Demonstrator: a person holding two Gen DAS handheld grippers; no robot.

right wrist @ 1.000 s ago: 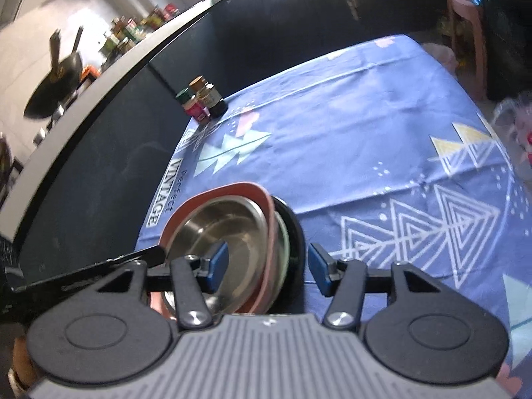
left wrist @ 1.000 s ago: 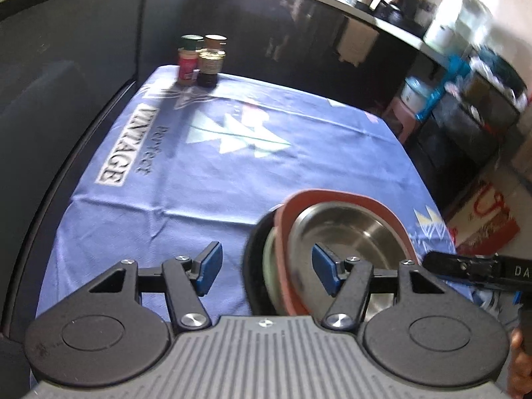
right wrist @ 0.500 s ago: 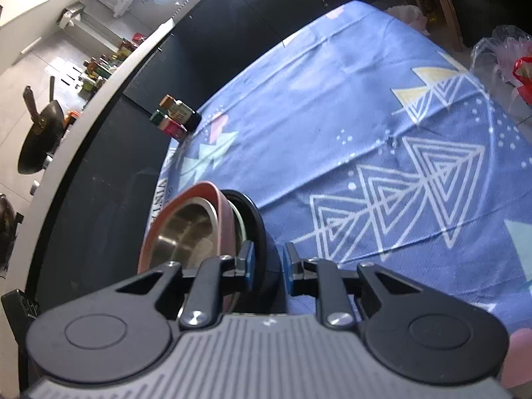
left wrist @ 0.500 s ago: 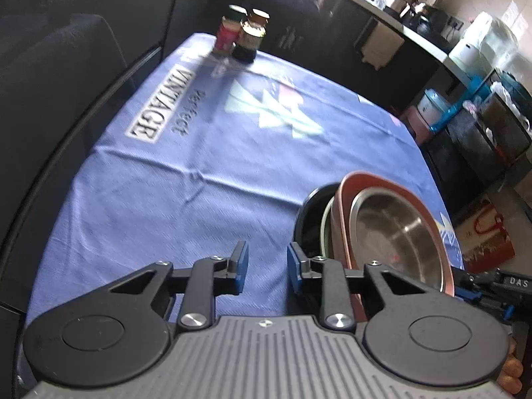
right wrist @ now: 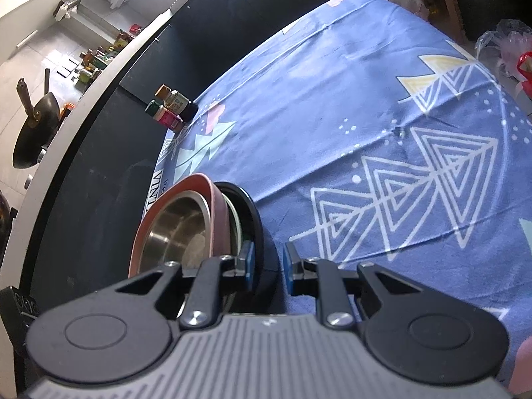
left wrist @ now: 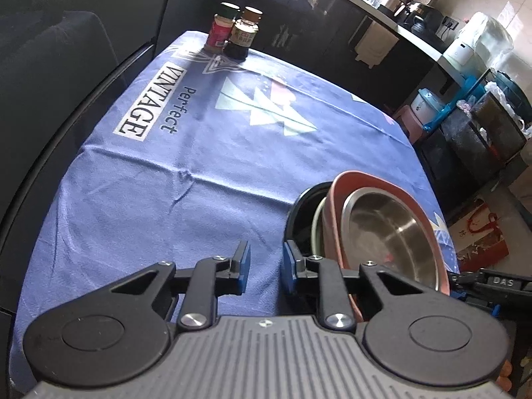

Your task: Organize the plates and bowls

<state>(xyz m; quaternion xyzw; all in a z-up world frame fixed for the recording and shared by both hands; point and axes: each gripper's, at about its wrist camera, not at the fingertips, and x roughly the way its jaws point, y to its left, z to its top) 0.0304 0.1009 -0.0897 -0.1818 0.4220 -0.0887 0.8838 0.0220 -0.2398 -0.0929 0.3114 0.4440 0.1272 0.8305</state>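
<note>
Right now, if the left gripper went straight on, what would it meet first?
Probably the blue printed tablecloth, beside the round black bowl; the left gripper's jaws have just been closing, empty.

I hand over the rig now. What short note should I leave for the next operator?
Left tool: jaws have just been closing to a narrow gap; only tablecloth shows between them, beside the black bowl.
Right tool: jaws have just been closing and now clamp the black bowl's wall.
Stack: steel bowl in pink dish, over pale plate, all in the black bowl.
Done: dishes nested. Left: probably moving the stack.
</note>
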